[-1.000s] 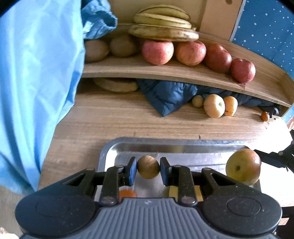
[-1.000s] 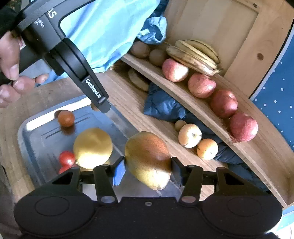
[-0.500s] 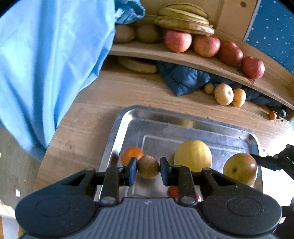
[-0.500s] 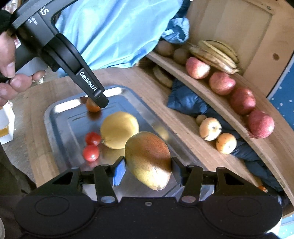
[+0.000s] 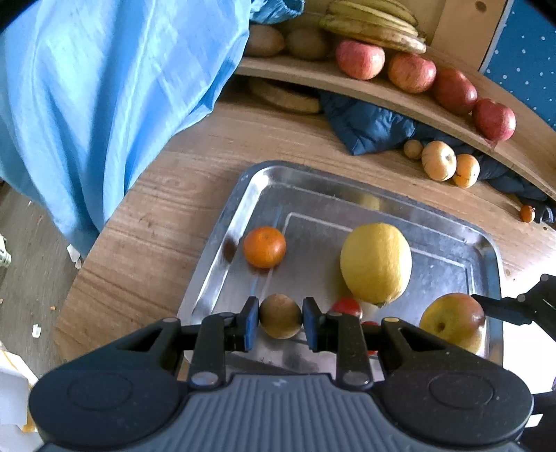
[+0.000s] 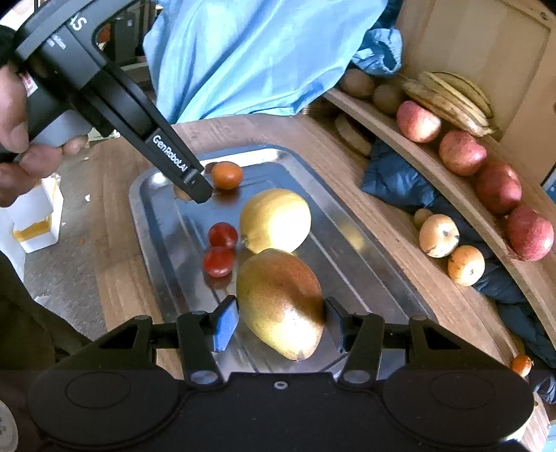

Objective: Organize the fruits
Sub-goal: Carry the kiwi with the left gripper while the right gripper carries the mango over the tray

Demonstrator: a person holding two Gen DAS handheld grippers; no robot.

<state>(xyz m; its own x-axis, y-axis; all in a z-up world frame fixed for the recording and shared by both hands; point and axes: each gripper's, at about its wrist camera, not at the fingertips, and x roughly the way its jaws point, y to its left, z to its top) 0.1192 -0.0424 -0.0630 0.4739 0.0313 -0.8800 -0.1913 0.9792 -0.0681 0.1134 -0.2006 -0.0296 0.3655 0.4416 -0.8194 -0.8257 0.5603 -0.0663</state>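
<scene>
Round wooden bench [image 5: 166,215] with pale, streaked grain, seen from above through two wrist cameras. On it, a shiny metal tray [image 5: 448,240] with a raised rim. In the tray: an orange [image 5: 264,247], a large lemon [image 5: 377,262], two small tomatoes [image 6: 219,261] side by side, touching.

Left gripper [image 5: 280,320] low over the tray's near edge, jaws closed on a small round brown fruit [image 5: 280,315]. Right gripper [image 6: 280,318] over the tray's other end, jaws clamped on a yellow-red pear [image 6: 280,302], held tilted, narrow end down. Part of a hand [image 6: 21,146] around the left gripper's handle.

Along the bench's far side, a curved wooden shelf [image 5: 392,101] carrying a row of red apples [image 5: 411,73], a bunch of bananas [image 5: 375,21] and two brown fruits [image 5: 307,43]. Below the shelf, a crumpled dark blue cloth [image 5: 368,125] and, just beside it, three small yellowish fruits [image 5: 439,160]. Light blue fabric [image 5: 104,97] draped over the bench's left edge. Grey floor [image 5: 24,250] beyond, with scattered crumbs and a white box [image 6: 34,215].
</scene>
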